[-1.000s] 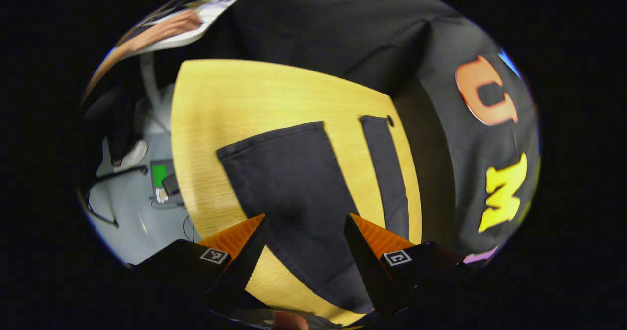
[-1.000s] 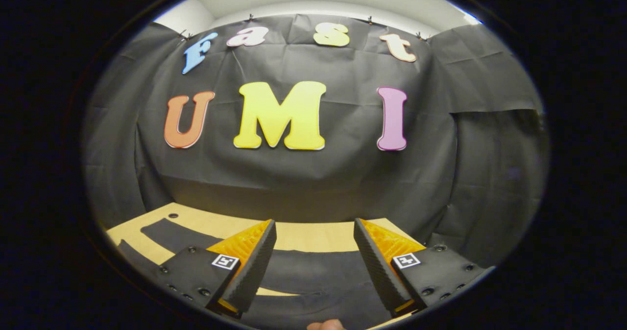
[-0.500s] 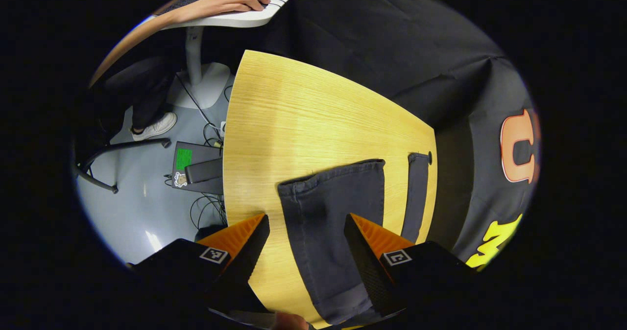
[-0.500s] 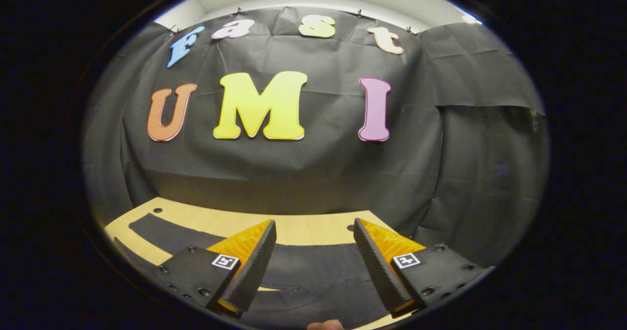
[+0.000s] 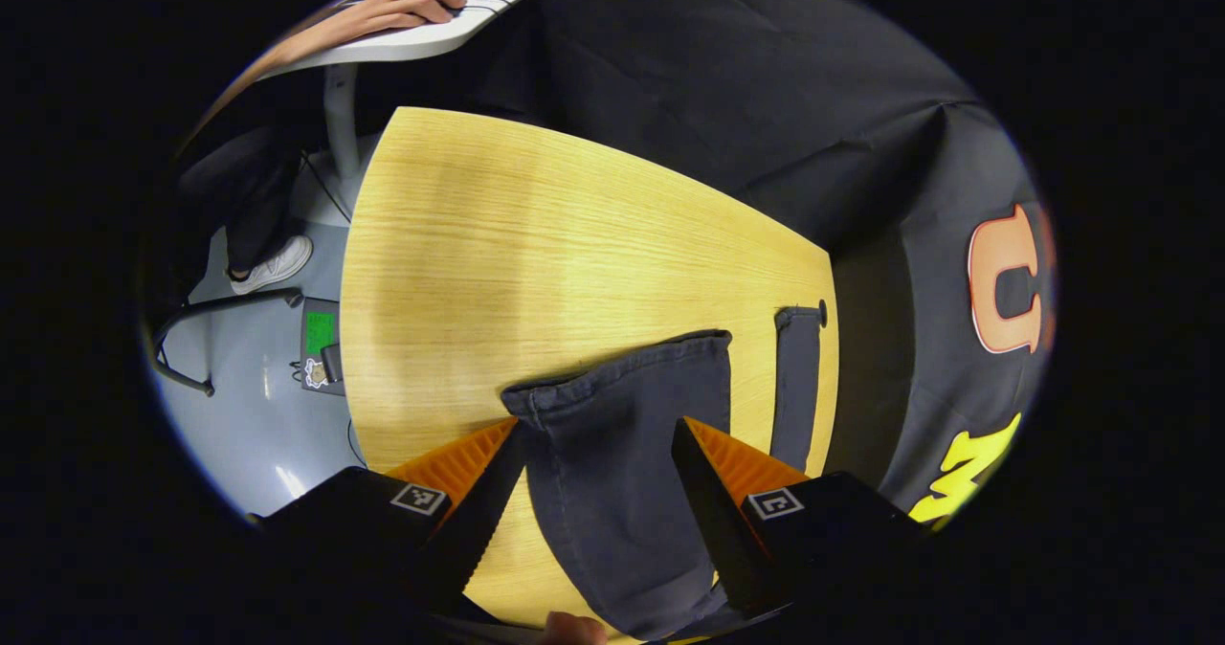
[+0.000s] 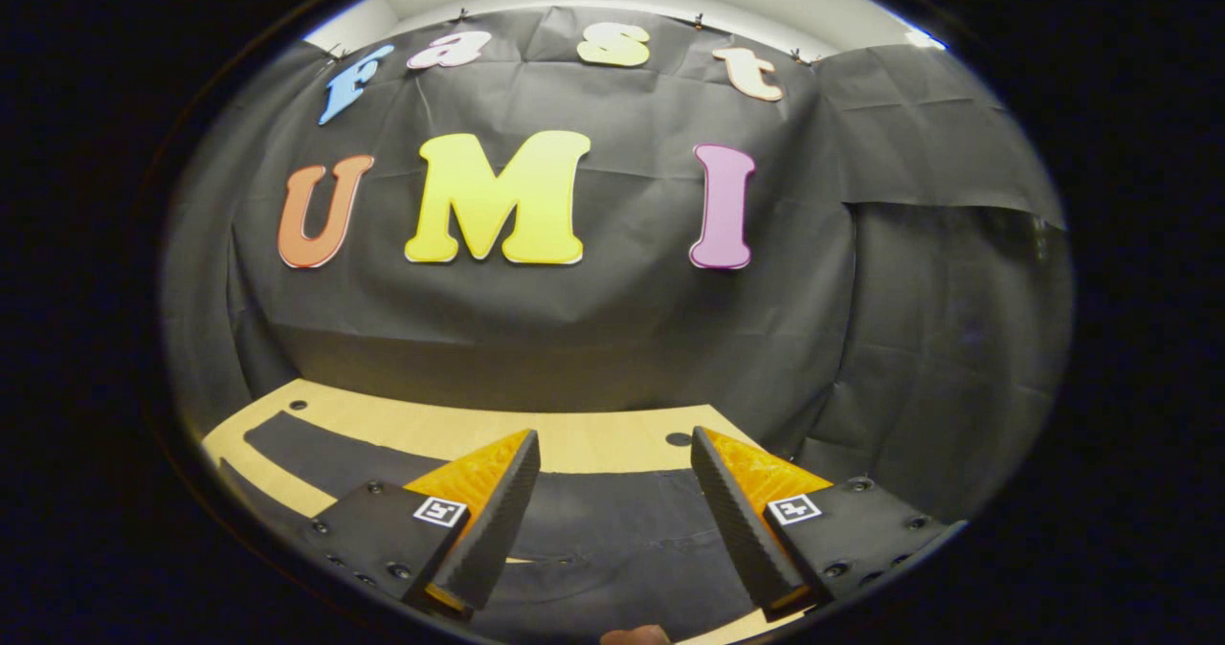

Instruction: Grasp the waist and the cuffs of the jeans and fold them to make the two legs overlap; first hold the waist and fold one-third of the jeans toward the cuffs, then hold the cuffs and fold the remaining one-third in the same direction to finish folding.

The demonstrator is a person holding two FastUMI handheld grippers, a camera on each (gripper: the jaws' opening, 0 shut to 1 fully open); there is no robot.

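Dark jeans lie flat on a light wooden table (image 5: 536, 243). In the left gripper view, the near leg (image 5: 622, 473) runs up between my left gripper's fingers and ends in a hemmed cuff (image 5: 612, 372); the far leg (image 5: 794, 387) lies apart, close to the table's far edge. My left gripper (image 5: 598, 439) is open above the near leg. In the right gripper view, the wider waist end of the jeans (image 6: 612, 549) lies under my open right gripper (image 6: 612, 449), and one leg (image 6: 325, 449) stretches off to the left.
The booth's black cloth wall (image 6: 593, 329) rises just behind the table. Left of the table, the grey floor (image 5: 239, 425) holds cables, a small box and a chair base. A person's arm (image 5: 364, 18) rests on a white desk, a shoe (image 5: 273, 262) below it.
The left gripper view swung and shifted, so the near leg's cuff now sits close to my left fingertips. The right gripper tilted slightly down over the waist end. Both stayed open.
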